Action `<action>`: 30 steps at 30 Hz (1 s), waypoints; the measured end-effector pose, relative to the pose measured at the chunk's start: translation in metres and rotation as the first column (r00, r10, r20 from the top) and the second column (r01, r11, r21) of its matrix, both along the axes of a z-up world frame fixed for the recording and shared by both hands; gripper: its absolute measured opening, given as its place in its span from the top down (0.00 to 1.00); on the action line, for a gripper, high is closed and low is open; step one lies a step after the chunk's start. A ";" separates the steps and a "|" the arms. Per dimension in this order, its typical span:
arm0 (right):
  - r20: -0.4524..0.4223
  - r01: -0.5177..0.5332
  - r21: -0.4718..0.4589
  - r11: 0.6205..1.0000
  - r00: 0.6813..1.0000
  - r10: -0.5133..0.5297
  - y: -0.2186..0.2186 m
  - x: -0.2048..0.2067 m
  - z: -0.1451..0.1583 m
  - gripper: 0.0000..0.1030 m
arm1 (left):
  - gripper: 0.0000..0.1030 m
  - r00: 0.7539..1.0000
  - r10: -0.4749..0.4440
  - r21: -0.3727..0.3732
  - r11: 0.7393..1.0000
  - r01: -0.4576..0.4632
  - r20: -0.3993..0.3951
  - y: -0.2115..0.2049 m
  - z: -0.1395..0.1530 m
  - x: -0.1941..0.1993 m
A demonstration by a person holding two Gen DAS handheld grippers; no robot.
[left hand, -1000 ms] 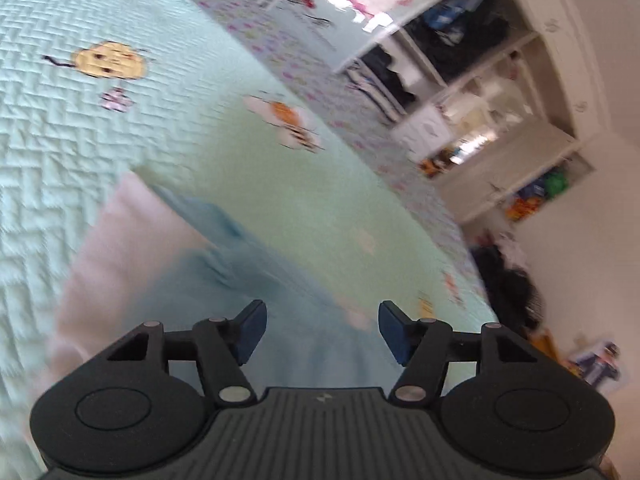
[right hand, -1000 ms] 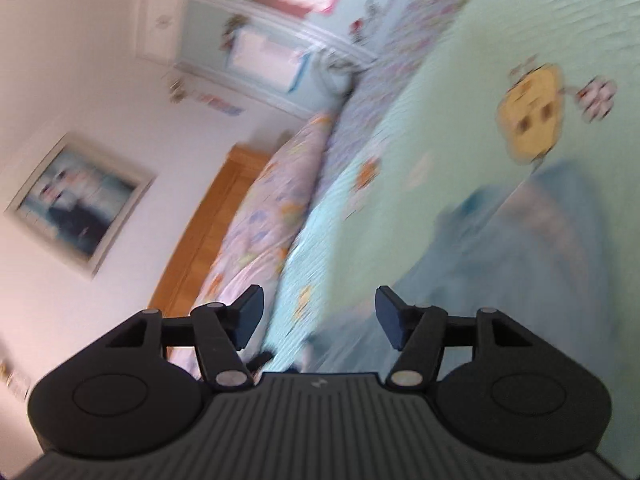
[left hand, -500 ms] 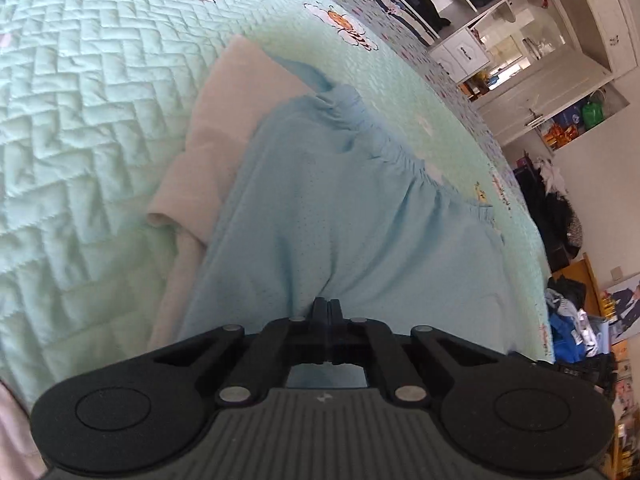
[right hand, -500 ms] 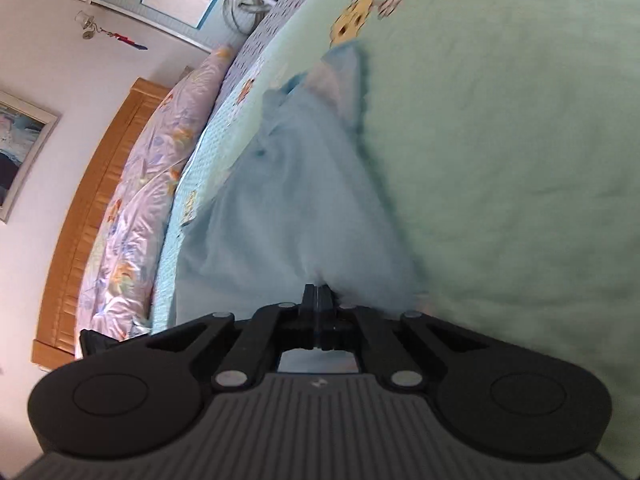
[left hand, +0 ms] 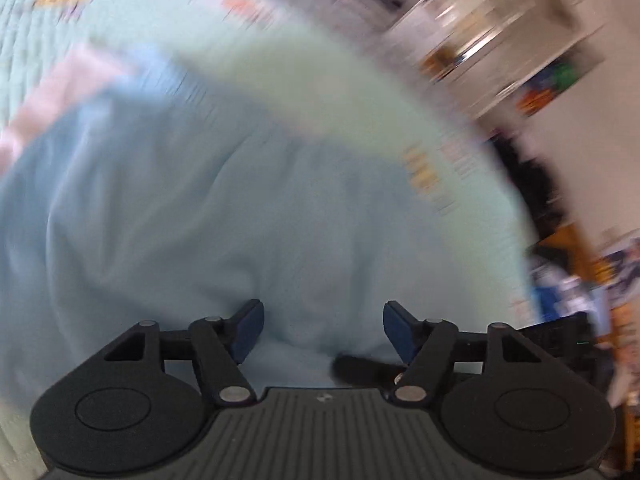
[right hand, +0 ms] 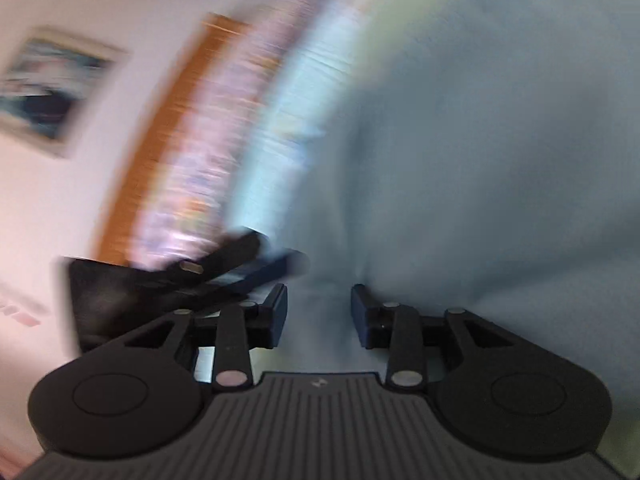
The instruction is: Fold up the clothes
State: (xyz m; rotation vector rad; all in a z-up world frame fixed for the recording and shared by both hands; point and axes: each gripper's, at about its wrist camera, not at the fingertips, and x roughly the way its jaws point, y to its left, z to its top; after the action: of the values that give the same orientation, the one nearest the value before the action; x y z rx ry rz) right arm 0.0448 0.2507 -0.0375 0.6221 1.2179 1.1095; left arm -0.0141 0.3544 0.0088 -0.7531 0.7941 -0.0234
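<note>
Both the left claw (left hand: pixel 319 330) and right claw (right hand: pixel 319 316) gape empty over the soft, light, pale-blue cloth garment (left hand: pixel 180 208); its limp hem suits pinching.

**Obscured and indistinct items, both wrist views**

- Light blue garment (left hand: pixel 208 200): smeared by motion; seams and edges unreadable; lower part hidden behind the left gripper (left hand: pixel 323 326) body.
- Pink cloth (left hand: pixel 52 96): streak only, cut off at the frame's left edge.
- Shelves (left hand: pixel 492 40): contents blurred to colour patches.
- Framed picture (right hand: pixel 48 84): subject illegible.
- Headboard (right hand: pixel 176 120): streaked, outline uncertain.
- Dark object (right hand: pixel 192 280) beside the right gripper (right hand: pixel 319 312): blurred, partly hidden.
</note>
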 end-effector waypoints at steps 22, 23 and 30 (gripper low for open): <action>-0.056 0.161 0.221 0.962 0.987 -0.152 -0.143 -0.029 0.014 0.57 | 0.25 0.995 0.038 -0.160 0.987 -0.023 0.092 -0.014 -0.005 0.001; -0.058 0.183 0.236 0.954 0.983 -0.175 -0.156 -0.028 0.014 0.49 | 0.23 0.997 0.035 -0.136 0.990 -0.026 0.070 -0.014 -0.009 0.003; -0.095 0.311 0.199 0.929 0.950 -0.297 -0.238 -0.012 0.002 0.64 | 0.33 0.992 0.125 -0.171 0.978 -0.121 0.010 -0.002 -0.009 -0.010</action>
State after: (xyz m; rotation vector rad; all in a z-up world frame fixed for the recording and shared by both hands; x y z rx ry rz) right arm 0.0325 0.0130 -0.0356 0.9819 1.0203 0.9666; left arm -0.0237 0.3528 0.0001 -0.9617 0.7302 0.0126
